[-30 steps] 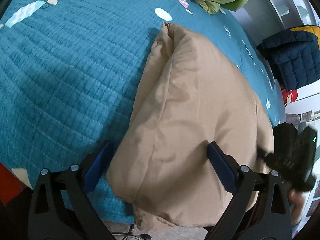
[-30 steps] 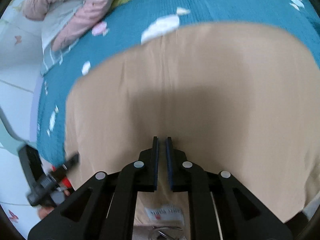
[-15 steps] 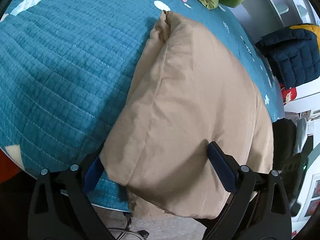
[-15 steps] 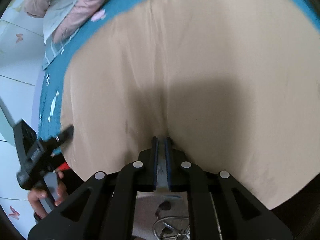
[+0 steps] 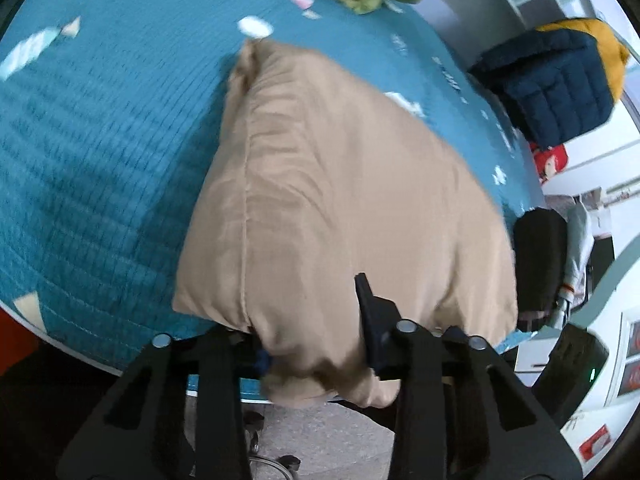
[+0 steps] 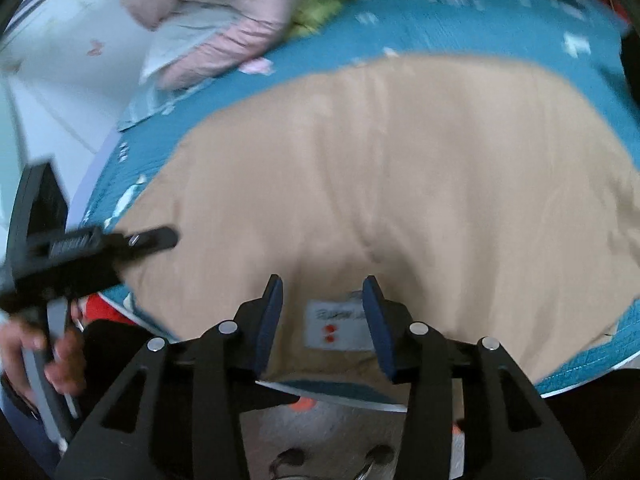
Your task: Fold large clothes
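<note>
Two grippers worked the near edge of the tan garment [image 5: 340, 200], which lay puffed and partly folded on the teal quilted bedspread [image 5: 100, 140], its lower corner hanging off the bed's edge. Our left gripper [image 5: 316, 344] was closing, its jaws pinching a bunched corner of the fabric between them. Our right gripper [image 6: 322, 320] was opening, jaws apart, with the white sewn label [image 6: 336, 326] lying between them and neither pad pressing on it.

We judged the main risk to be slippage: the cloth looked smooth and slightly slick, and the left jaws had only a thick wad of the corner, so a pull could strip it free or drag the whole piece off the bed. With the right side released, the fold could also spring open, since the padded layers looked lofty and held air. A one-sided pull would likely skew the fold along the stitched seam [image 5: 244, 220].

We saw soft creases fanning from that seam, and a bedspread ribbed with fine stitching that should offer some friction. Pink and green clothes [image 6: 224, 32] sat heaped well apart at the far side.
</note>
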Available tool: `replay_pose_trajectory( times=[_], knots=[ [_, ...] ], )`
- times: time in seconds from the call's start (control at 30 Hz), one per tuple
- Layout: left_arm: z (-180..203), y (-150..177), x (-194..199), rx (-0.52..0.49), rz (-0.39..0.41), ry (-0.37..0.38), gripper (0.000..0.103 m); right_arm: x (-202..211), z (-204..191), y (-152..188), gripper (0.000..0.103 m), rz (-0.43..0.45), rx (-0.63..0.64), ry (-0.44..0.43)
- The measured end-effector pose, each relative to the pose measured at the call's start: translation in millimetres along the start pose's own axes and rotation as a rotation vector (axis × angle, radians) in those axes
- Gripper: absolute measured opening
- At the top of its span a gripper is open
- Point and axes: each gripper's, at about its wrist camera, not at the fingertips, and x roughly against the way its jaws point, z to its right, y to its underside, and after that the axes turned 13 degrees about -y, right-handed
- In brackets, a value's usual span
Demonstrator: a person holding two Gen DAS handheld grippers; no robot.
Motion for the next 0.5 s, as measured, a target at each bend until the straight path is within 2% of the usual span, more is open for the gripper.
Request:
replay_pose_trajectory(
  times=[0.07, 0.2, 0.37, 0.5],
  knots=[
    [6.3, -3.3, 8.7, -0.012, 0.008, 0.018, 0.032, 7.1, -16.5, 7.1, 0.045, 0.047, 0.061, -0.032],
    [23.1, -10.3, 25.5, -0.048, 0.014, 0.041, 0.032, 4.6, -52.2, 11.8, 0.059, 0.081, 0.204, -0.058],
    [41.6, -18.1, 37.0, -0.080, 0.007, 0.058, 0.032, -17.2, -80.4, 16.9, 0.061, 0.063, 0.346, -0.036],
    [50.5, -22.4, 41.4, -0.105, 0.002, 0.054, 0.032, -24.3, -88.3, 19.3, 0.062, 0.080, 0.385, -0.034]
  ],
)
